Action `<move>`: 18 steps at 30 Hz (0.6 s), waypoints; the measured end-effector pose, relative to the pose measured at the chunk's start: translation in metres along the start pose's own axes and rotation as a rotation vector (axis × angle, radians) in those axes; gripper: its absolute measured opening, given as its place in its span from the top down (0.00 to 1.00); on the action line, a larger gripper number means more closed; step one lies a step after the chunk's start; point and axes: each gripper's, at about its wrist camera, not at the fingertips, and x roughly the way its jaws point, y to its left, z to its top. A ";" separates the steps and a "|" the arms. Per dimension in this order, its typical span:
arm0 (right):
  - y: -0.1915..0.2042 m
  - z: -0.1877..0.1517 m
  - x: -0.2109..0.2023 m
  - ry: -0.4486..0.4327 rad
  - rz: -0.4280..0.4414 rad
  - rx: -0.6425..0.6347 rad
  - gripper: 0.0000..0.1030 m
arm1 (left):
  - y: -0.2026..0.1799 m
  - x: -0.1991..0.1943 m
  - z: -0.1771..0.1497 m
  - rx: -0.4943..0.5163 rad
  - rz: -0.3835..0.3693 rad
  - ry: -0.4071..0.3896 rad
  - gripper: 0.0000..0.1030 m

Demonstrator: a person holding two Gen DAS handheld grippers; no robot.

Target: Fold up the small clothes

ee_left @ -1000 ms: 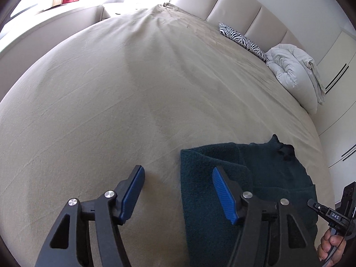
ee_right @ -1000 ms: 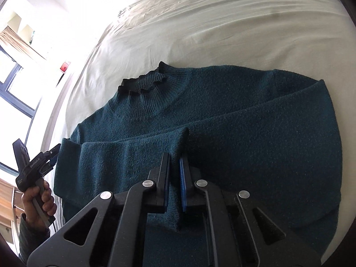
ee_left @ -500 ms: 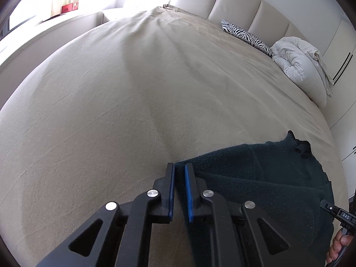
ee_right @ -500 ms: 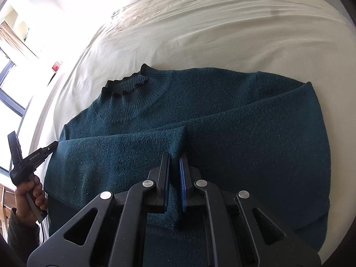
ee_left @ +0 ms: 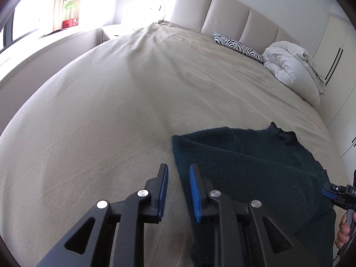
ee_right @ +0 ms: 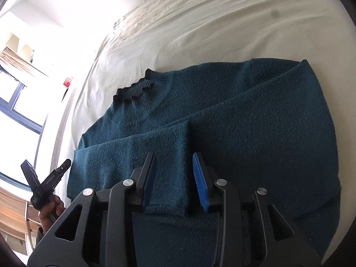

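A dark teal knit sweater (ee_right: 244, 122) lies flat on the beige bed sheet (ee_left: 111, 111), collar (ee_right: 135, 89) toward the window side, both sleeves folded across the body. My right gripper (ee_right: 174, 162) is open, its jaws standing either side of the folded sleeve cuff (ee_right: 169, 166). My left gripper (ee_left: 178, 174) is partly open at the sweater's folded edge (ee_left: 180, 155), holding nothing. The sweater also shows in the left wrist view (ee_left: 255, 166).
A zebra-print pillow (ee_left: 238, 45) and a white bundled duvet (ee_left: 293, 66) lie by the padded headboard (ee_left: 222, 11). The bed edge runs close along the sweater's right side (ee_right: 347, 133). A window (ee_right: 17, 111) is at left.
Both grippers were shut half a second ago and have now opened. The right one has let go of the sleeve cuff, the left one of the sweater's edge.
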 end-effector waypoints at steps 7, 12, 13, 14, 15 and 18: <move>0.019 -0.023 0.012 0.068 -0.136 -0.133 0.87 | -0.012 0.002 -0.022 0.059 0.067 0.050 0.78; 0.014 -0.016 0.001 0.048 -0.172 -0.126 0.98 | -0.009 0.004 -0.029 0.059 0.064 0.049 0.78; 0.013 -0.015 -0.003 0.039 -0.178 -0.123 0.98 | -0.009 0.004 -0.030 0.062 0.065 0.043 0.78; 0.014 -0.012 0.000 0.033 -0.180 -0.120 0.98 | -0.011 0.004 -0.031 0.072 0.070 0.035 0.78; 0.013 -0.011 -0.002 0.032 -0.178 -0.116 0.98 | -0.012 0.005 -0.032 0.087 0.080 0.026 0.77; 0.007 -0.013 -0.001 0.038 -0.182 -0.108 0.98 | -0.016 0.006 -0.037 0.114 0.104 0.005 0.77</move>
